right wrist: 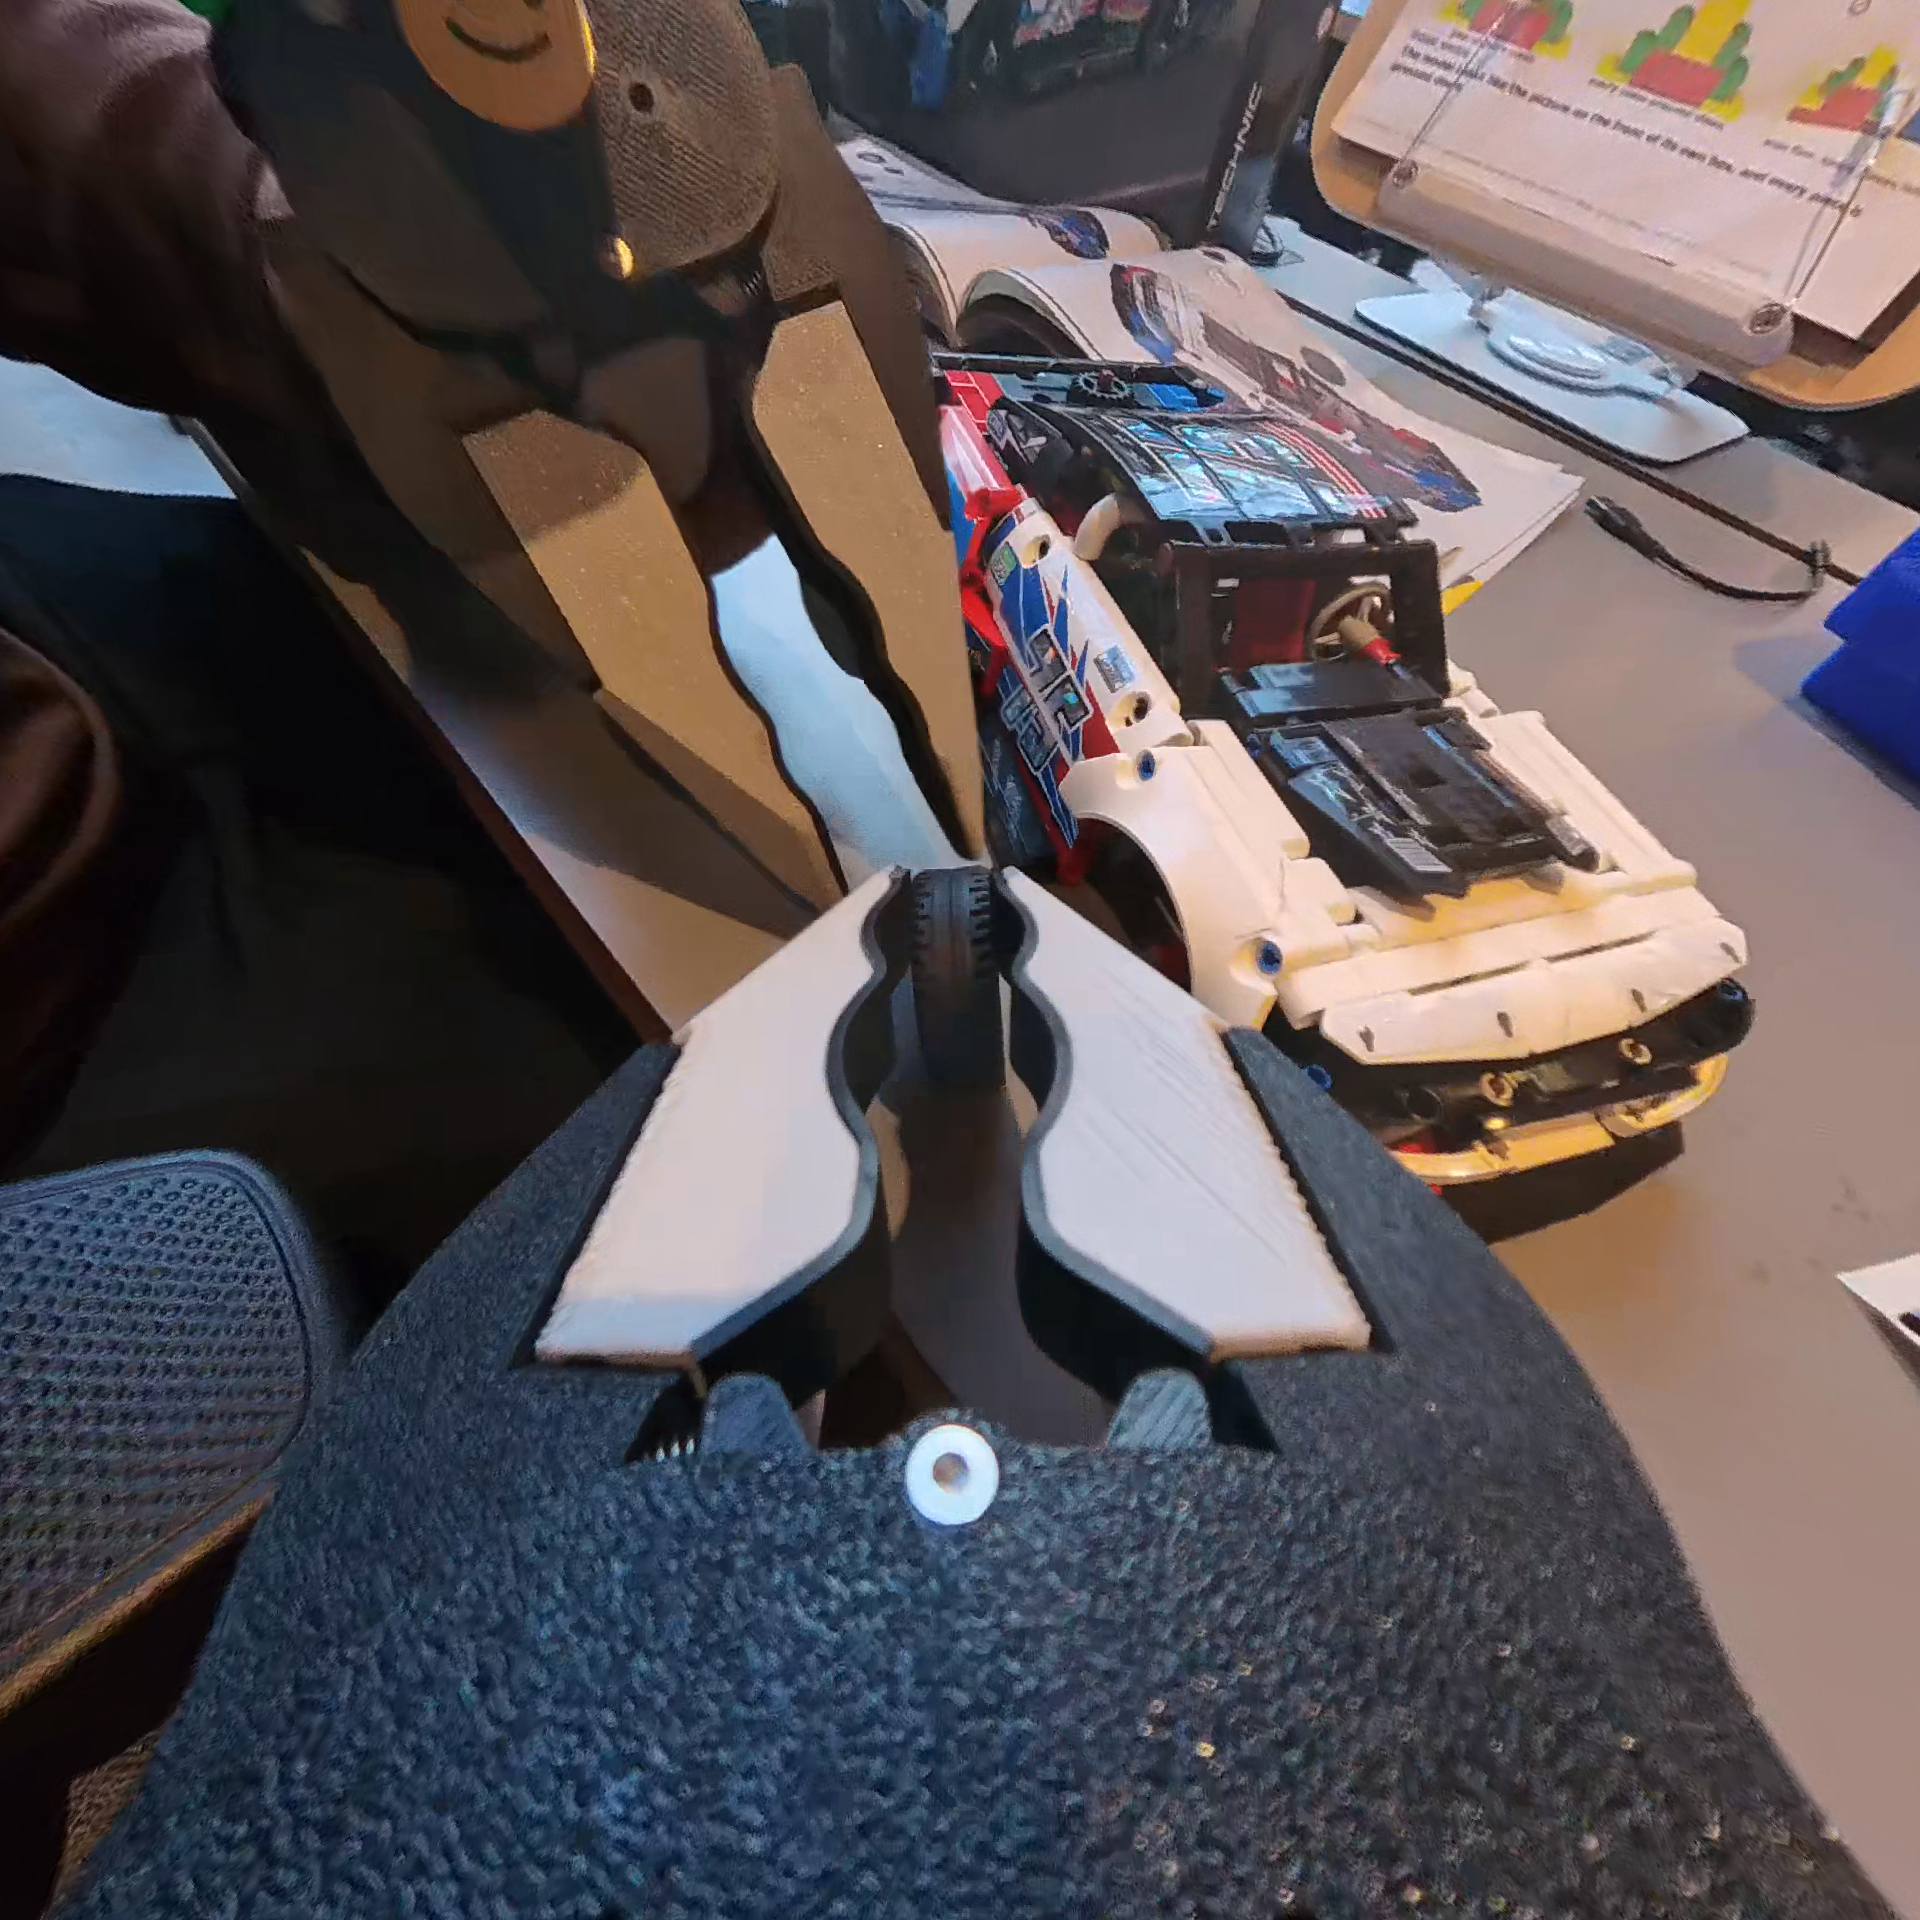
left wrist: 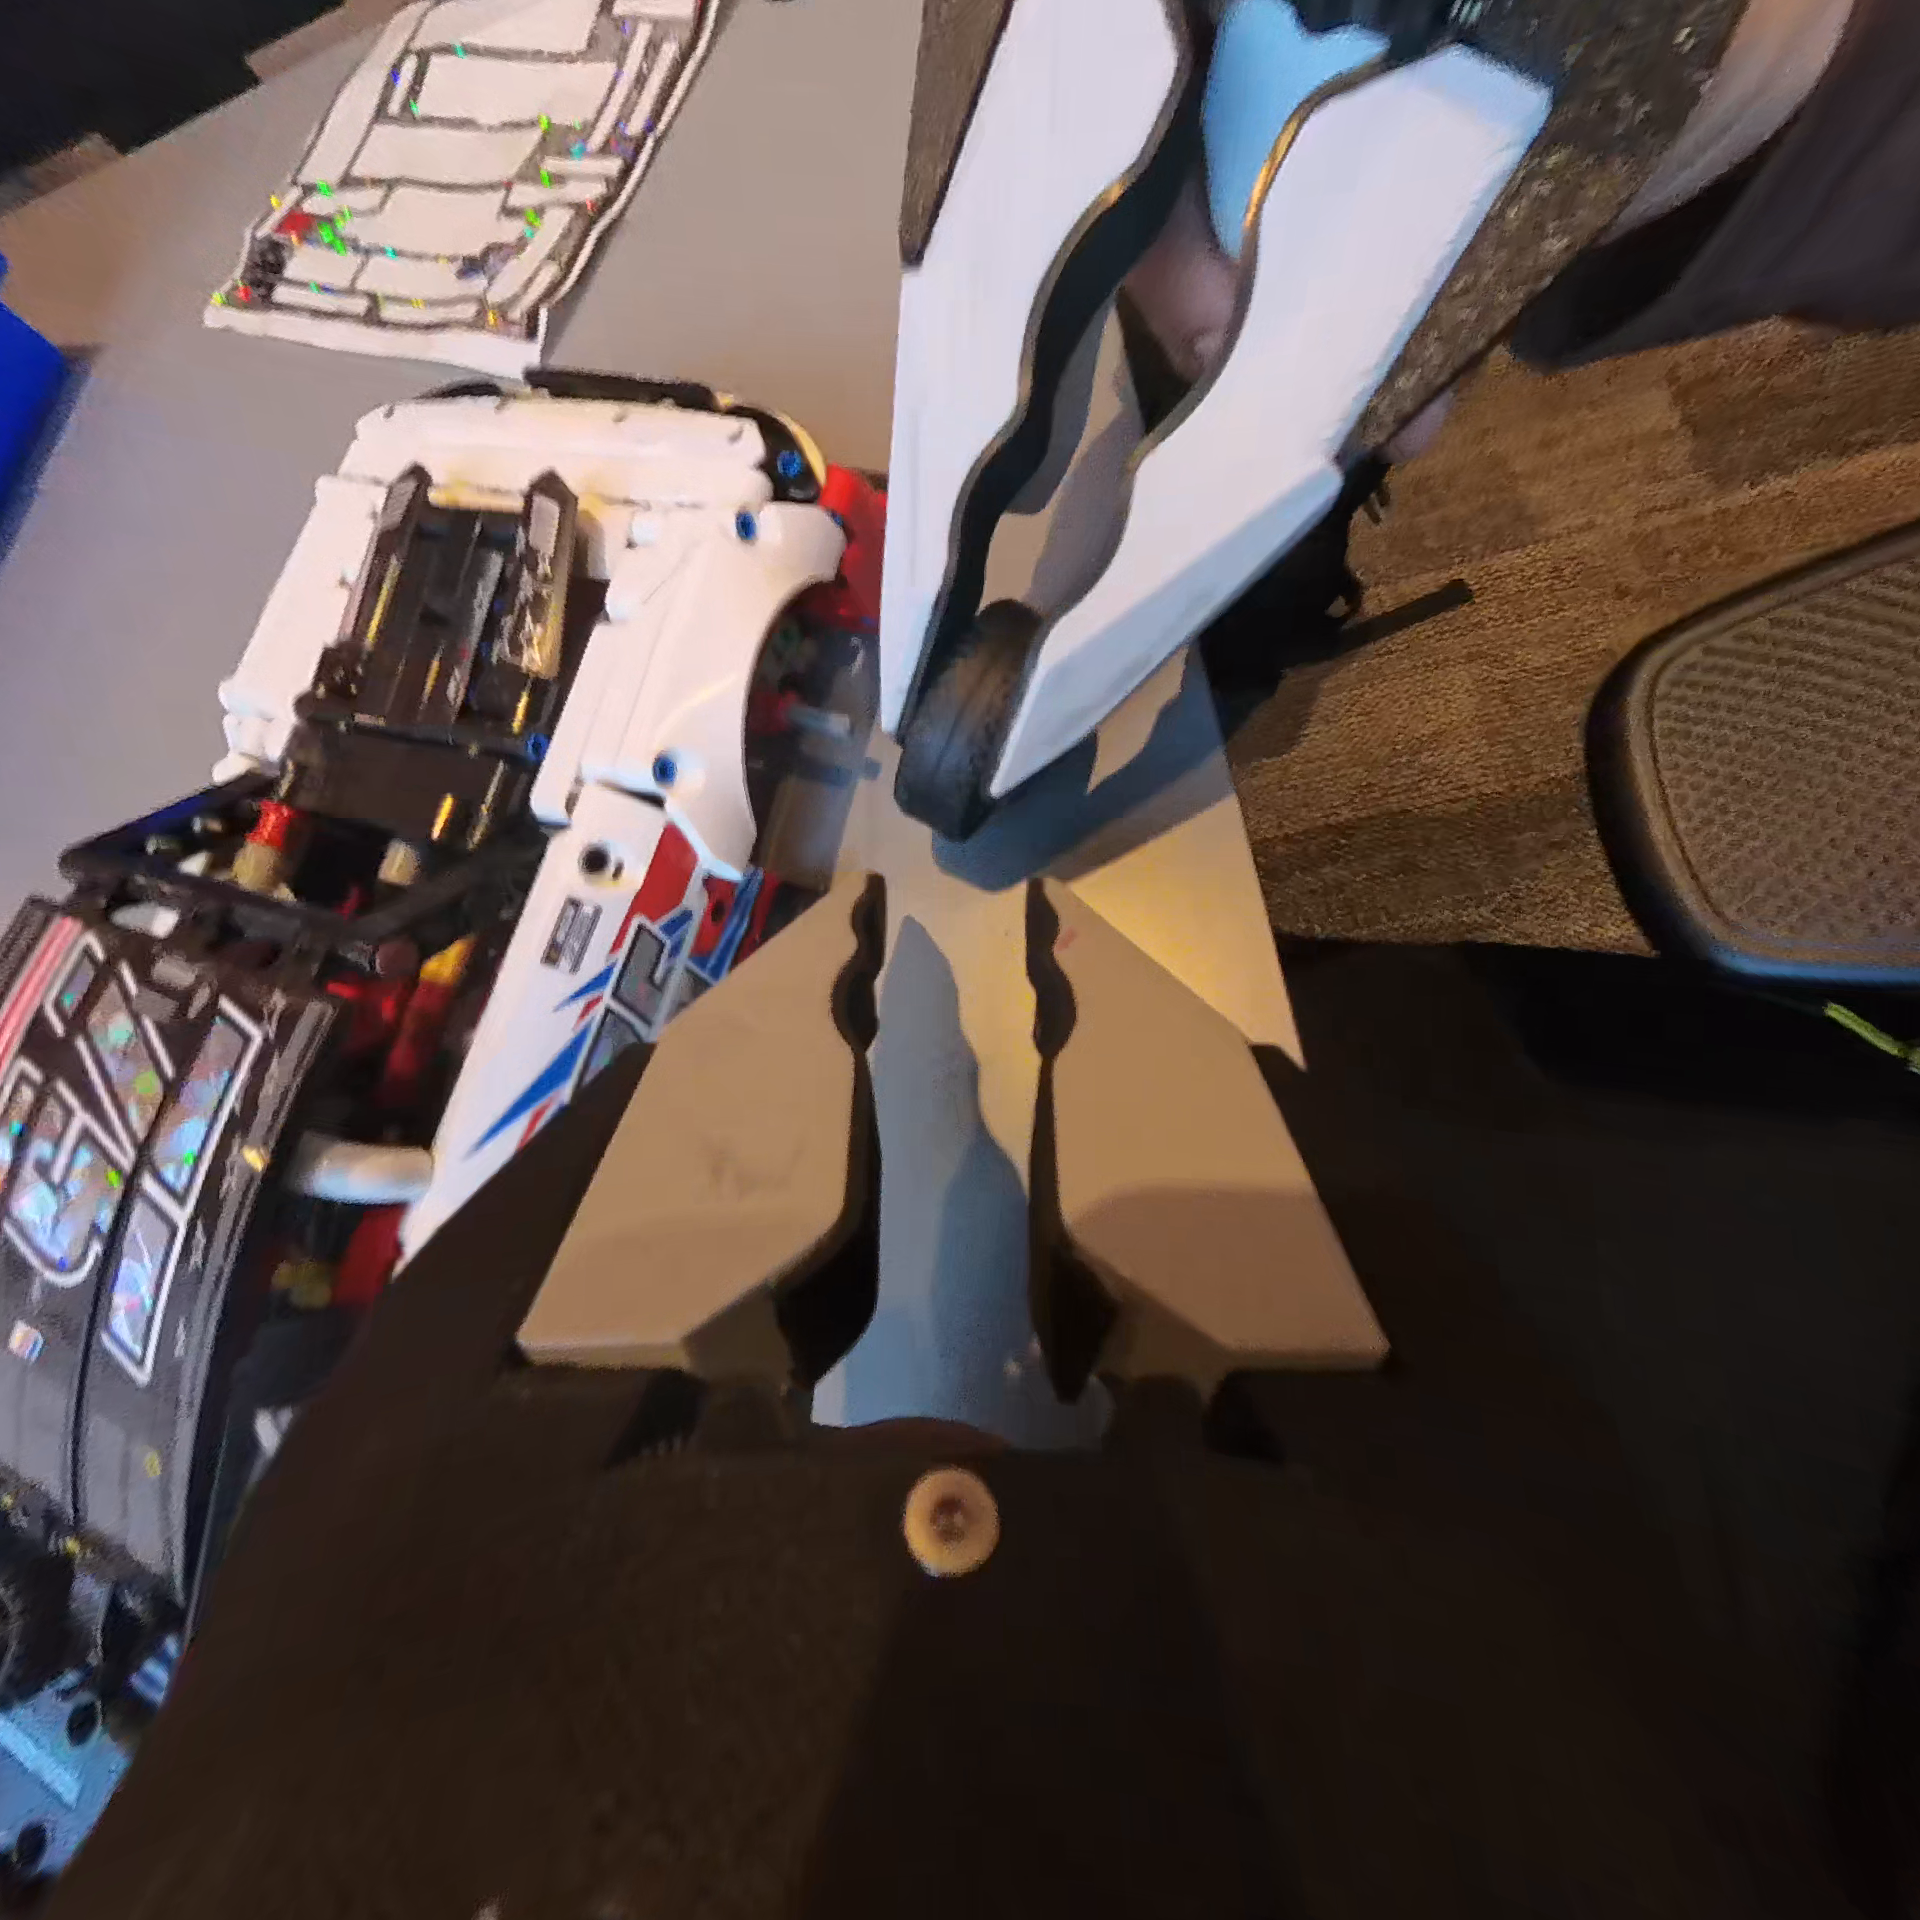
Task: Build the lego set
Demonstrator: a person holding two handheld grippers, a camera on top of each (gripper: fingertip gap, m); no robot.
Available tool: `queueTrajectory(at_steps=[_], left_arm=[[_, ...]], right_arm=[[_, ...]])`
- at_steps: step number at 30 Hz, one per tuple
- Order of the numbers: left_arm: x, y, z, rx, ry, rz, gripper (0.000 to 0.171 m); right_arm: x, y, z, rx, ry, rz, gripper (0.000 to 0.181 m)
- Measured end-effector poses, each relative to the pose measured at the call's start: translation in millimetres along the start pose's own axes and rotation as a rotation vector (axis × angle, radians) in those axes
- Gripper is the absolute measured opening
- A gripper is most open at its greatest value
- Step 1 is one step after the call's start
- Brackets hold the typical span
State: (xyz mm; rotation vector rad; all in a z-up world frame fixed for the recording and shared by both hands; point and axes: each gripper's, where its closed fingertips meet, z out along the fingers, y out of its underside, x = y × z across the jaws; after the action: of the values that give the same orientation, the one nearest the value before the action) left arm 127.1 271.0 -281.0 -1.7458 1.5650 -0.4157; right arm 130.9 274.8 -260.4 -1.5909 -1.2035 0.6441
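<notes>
A white, black and red lego car (left wrist: 675, 644) lies on the grey table (left wrist: 748, 239); it also shows in the right wrist view (right wrist: 1371, 831). My right gripper (right wrist: 948, 883) is shut on a small black tyre (right wrist: 956, 997), held upright near the table's edge beside the car's front wheel arch. In the left wrist view the right gripper (left wrist: 951, 769) comes down from above with the tyre (left wrist: 961, 707). My left gripper (left wrist: 954, 888) is open and empty, its tips just below the tyre. It shows in the right wrist view (right wrist: 904, 836) just beyond the tyre.
A sticker sheet (left wrist: 468, 177) lies beyond the car. An open instruction booklet (right wrist: 1195, 312), a black cable (right wrist: 1704, 561), a blue object (right wrist: 1870, 644) and a paper on a stand (right wrist: 1610, 125) sit past the car. A mesh chair (left wrist: 1787, 769) stands off the table's edge. Less than 4 cm separates the two grippers' tips.
</notes>
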Motion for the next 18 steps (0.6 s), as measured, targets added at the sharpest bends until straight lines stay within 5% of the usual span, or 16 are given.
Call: queueTrajectory(at_steps=[10,18], left_arm=[[-4,-19,13,0.083,0.060,-0.044,0.018],[-9,-15,13,0.036,0.022,-0.064,0.013]], right_arm=[[9,1,-1,0.070,-0.079,0.118,0.011],[21,4,-11,0.021,0.025,0.079,0.024]])
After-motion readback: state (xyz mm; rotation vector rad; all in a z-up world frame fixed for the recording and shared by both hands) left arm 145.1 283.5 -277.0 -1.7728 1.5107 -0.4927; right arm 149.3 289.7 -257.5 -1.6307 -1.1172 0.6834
